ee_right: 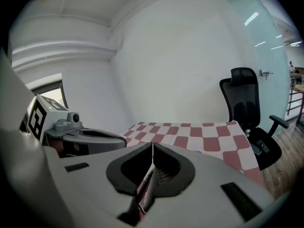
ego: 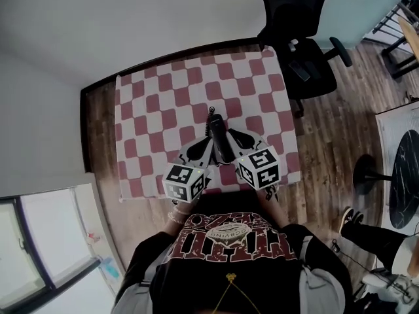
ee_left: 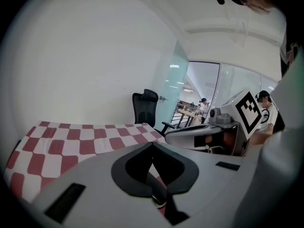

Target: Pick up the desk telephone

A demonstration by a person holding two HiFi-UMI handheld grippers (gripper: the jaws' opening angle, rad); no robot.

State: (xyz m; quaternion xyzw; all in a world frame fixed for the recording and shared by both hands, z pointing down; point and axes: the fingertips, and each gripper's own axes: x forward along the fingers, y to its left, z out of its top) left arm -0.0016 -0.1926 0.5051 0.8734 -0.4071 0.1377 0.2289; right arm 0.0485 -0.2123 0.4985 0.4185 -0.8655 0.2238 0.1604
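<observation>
No desk telephone shows in any view. A table under a red-and-white checked cloth (ego: 163, 103) fills the middle of the head view, and its top is bare. My left gripper (ego: 208, 124) and right gripper (ego: 217, 123) hover side by side over the near edge, tips almost touching, pointing toward the far side. The left gripper (ee_left: 152, 144) has its jaws together with nothing between them. The right gripper (ee_right: 152, 145) is shut and empty too. Each gripper view shows the other gripper beside it.
A black office chair (ego: 298, 38) stands at the table's far right corner on the wooden floor. A round dark table (ego: 407, 175) and a person's shoe (ego: 347, 220) are at the right. White walls run behind and left of the table.
</observation>
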